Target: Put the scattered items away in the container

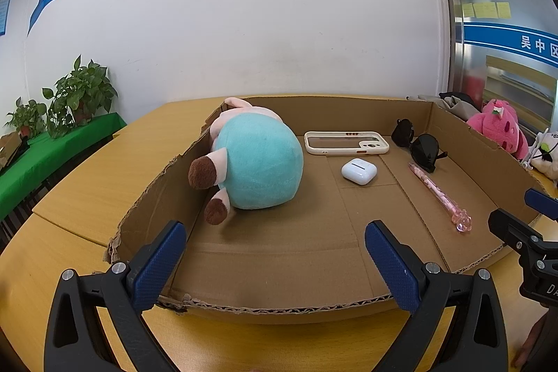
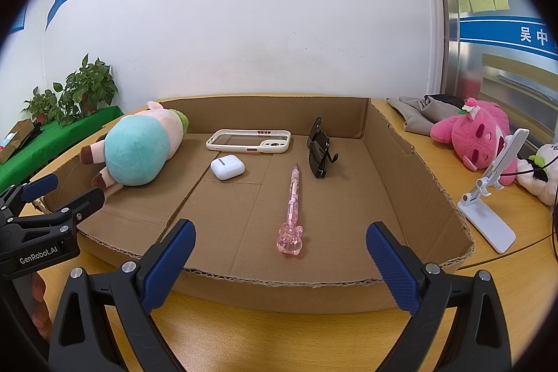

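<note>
Lying inside the shallow cardboard box (image 2: 415, 169) on the wooden table (image 1: 80, 169): teal plush toy (image 1: 258, 162) leaning against the left wall, cream phone case (image 2: 249, 141) at the back, white earbud case (image 2: 227, 166) just before it, dark sunglasses (image 2: 318, 151), pink pen (image 2: 293, 201) pointing toward the near edge. Hovering at that edge, left gripper (image 1: 275, 264) and right gripper (image 2: 280, 264), both spread wide, gripping nothing.

we see both views bright and evenly lit, with soft, faint shadows inside the cardboard box (image 2: 411, 162). fisheye bending curves the wall (image 1: 279, 23) and darkens the corners. glare streaks the metal door frame (image 1: 453, 6). focus stays sharp throughout.
</note>
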`<state>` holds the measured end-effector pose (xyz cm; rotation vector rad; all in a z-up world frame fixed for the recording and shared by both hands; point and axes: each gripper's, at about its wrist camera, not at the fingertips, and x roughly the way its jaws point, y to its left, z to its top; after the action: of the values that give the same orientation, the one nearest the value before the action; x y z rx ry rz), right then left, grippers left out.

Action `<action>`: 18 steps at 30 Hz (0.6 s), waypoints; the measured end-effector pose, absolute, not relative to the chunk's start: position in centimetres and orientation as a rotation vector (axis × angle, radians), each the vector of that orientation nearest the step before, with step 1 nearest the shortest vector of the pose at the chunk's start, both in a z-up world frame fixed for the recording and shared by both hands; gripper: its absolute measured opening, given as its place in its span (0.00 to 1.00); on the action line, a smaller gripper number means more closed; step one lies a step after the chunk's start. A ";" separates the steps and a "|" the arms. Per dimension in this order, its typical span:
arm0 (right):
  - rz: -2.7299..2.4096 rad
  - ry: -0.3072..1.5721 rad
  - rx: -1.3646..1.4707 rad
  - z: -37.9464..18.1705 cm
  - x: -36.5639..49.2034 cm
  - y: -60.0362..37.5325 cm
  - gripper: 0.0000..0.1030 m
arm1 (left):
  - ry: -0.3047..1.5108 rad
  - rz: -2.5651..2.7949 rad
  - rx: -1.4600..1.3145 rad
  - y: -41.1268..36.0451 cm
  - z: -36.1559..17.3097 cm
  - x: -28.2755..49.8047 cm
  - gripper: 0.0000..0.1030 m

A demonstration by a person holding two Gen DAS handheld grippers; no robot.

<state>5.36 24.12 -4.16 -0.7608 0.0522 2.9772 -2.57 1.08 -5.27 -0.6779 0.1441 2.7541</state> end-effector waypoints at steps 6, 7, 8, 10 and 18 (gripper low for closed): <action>2.977 0.052 -0.761 -4.1 5.4 24.2 0.95 | 0.144 2.754 -0.678 1.1 -5.3 -2.6 1.00; 2.977 0.052 -0.761 -4.2 5.4 24.2 0.95 | 0.144 2.755 -0.678 1.1 -5.2 -2.6 1.00; 2.977 0.052 -0.761 -4.1 5.4 24.2 0.95 | 0.143 2.756 -0.678 1.1 -5.2 -2.6 1.00; 2.977 0.052 -0.761 -4.2 5.4 24.2 0.95 | 0.141 2.759 -0.679 1.1 -5.3 -2.5 1.00; 2.977 0.052 -0.761 -4.2 5.3 24.2 0.95 | 0.142 2.764 -0.680 1.2 -5.3 -2.3 1.00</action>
<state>5.35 24.18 -4.16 -0.7612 0.0519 2.9773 -2.29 1.16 -5.34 -0.6801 0.1418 2.7644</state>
